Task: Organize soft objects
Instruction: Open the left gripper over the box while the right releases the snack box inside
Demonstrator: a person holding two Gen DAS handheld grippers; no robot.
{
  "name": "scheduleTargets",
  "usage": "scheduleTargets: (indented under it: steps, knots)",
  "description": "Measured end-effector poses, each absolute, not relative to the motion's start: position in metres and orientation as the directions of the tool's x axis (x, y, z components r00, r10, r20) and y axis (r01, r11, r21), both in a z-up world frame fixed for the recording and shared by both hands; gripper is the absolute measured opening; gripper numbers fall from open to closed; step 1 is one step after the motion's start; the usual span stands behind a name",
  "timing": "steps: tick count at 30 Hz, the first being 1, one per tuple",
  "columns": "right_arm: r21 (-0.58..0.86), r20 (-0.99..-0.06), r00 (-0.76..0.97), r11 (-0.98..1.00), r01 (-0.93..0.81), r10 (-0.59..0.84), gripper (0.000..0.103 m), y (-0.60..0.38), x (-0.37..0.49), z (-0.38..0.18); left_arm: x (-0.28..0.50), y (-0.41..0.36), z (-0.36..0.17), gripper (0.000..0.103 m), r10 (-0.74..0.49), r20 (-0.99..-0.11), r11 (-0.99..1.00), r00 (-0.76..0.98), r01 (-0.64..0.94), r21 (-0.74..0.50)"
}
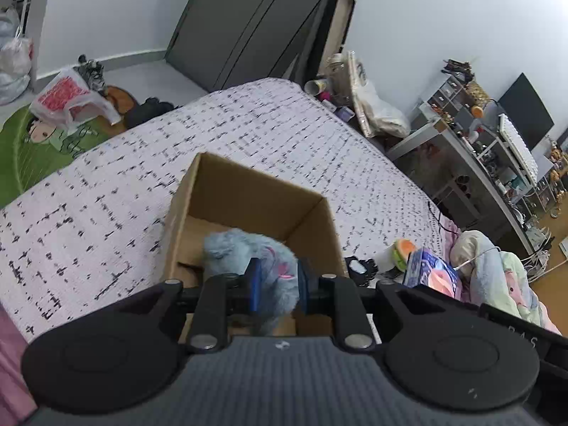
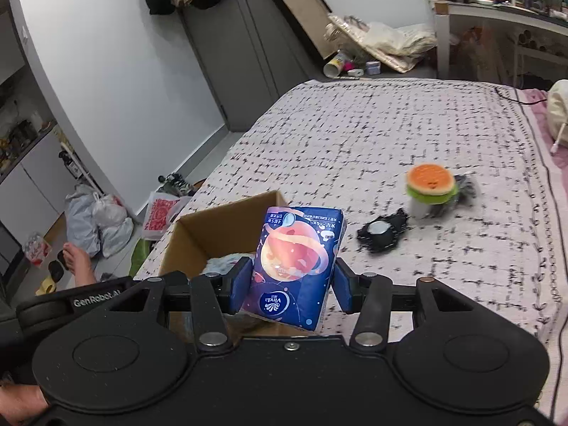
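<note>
An open cardboard box (image 1: pixel 248 191) stands on the bed; it also shows in the right wrist view (image 2: pixel 213 227). My left gripper (image 1: pixel 278 284) is shut on a fluffy blue plush toy (image 1: pixel 245 252) and holds it inside the box. My right gripper (image 2: pixel 291 284) is shut on a dark blue tissue pack (image 2: pixel 298 262) and holds it just above the box's near right corner. The pack also shows in the left wrist view (image 1: pixel 431 273). A burger-shaped plush (image 2: pixel 431 184) and a black soft item (image 2: pixel 381 232) lie on the bed to the right.
The bed has a white cover with black dashes (image 1: pixel 177 149). A bundled blanket (image 1: pixel 497 273) lies at its right end. A cluttered desk (image 1: pixel 479 163) stands beyond the bed. Bags (image 2: pixel 99 220) and a person's foot (image 2: pixel 78 259) are on the floor left.
</note>
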State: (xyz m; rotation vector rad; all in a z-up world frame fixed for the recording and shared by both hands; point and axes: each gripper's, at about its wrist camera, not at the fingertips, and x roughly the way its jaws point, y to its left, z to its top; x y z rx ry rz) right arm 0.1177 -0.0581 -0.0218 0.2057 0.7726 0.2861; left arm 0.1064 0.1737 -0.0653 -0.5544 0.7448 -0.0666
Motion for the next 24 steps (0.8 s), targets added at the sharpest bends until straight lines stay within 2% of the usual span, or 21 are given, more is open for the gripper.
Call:
scheduleTargets:
  steps: [7,12,15,17,20,22,24]
  knots:
    - [0.28,-0.67,0.659,0.938,-0.204,0.343,0.048,-0.037,0.122,-0.029,0.107,0.178,-0.071,0.019,-0.236,-0.635,0.857,0.735,-0.15,-0.493]
    - [0.281,-0.68,0.646,0.937,-0.207,0.347,0.048,-0.03,0.125,-0.033,0.109,0.18,-0.074,0.024,-0.243,-0.659,0.855,0.712,-0.164,-0.492]
    - [0.28,-0.682,0.641,0.935,-0.217,0.353,0.048,-0.025,0.124,-0.033,0.109,0.181,-0.072,0.039,-0.221,-0.668,0.861,0.71,-0.18,-0.476]
    - [0.281,-0.685,0.634,0.934,-0.222,0.357,0.049,-0.021,0.122,-0.033,0.107,0.181,-0.068,0.06,-0.192,-0.669,0.864,0.718,-0.2,-0.462]
    - [0.282,-0.686,0.629,0.93,-0.235,0.367,0.058,-0.02,0.12,-0.032,0.105,0.182,-0.064,0.068,-0.153,-0.668,0.865,0.729,-0.228,-0.447]
    - [0.271,-0.692,0.63,0.935,-0.228,0.354,0.073,-0.023,0.121,-0.032,0.107,0.185,-0.064,0.074,-0.143,-0.678,0.859,0.721,-0.249,-0.447]
    - [0.266,-0.692,0.634,0.939,-0.218,0.343,0.074,-0.028,0.12,-0.03,0.107,0.187,-0.064,0.075,-0.149,-0.676,0.849,0.722,-0.257,-0.461]
